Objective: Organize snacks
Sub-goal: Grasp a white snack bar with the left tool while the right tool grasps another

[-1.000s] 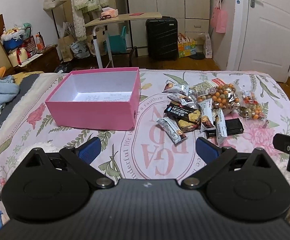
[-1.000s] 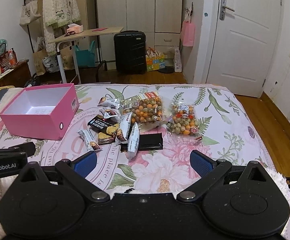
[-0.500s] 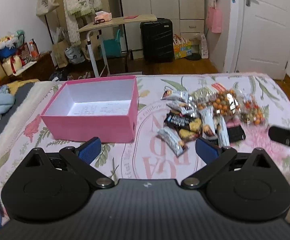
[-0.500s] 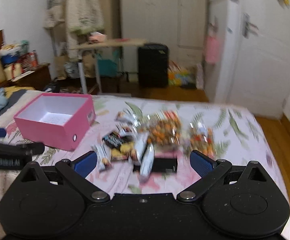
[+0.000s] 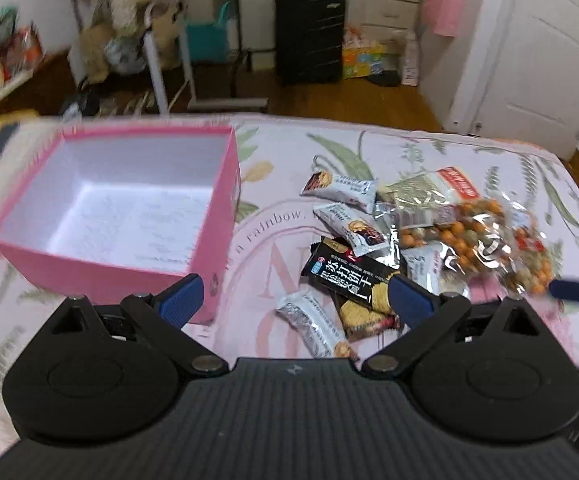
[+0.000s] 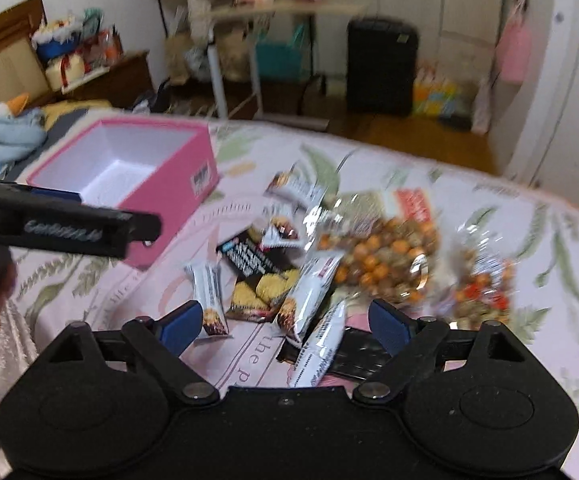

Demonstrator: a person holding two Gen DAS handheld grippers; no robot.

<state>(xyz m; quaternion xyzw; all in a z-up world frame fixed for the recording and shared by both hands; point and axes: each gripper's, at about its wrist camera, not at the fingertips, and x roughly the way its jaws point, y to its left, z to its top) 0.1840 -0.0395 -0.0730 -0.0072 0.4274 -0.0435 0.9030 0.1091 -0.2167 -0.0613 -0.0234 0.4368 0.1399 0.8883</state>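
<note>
The pink box [image 5: 225,216] sits open on the floral bedspread [image 5: 429,152], white inside, nothing but faint print on its floor. Snacks lie heaped just beside it: a black cracker pack [image 5: 351,276], white bars [image 6: 209,296], a bag of coated nuts [image 5: 461,236]. Left gripper [image 5: 291,302] hovers spread wide, pinching nothing. Right gripper [image 6: 285,322], above the pile, is closing, its pads touching no snack.

On the flowered bedspread [image 5: 429,152] sits one pink box [image 5: 213,248]. Beside it lie five small white snack bars [image 5: 317,324], one black biscuit packet [image 5: 349,276], one flat black packet [image 6: 361,354], and two clear bags of coated nuts [image 5: 461,236]. One black suitcase [image 5: 309,36] stands behind.
</note>
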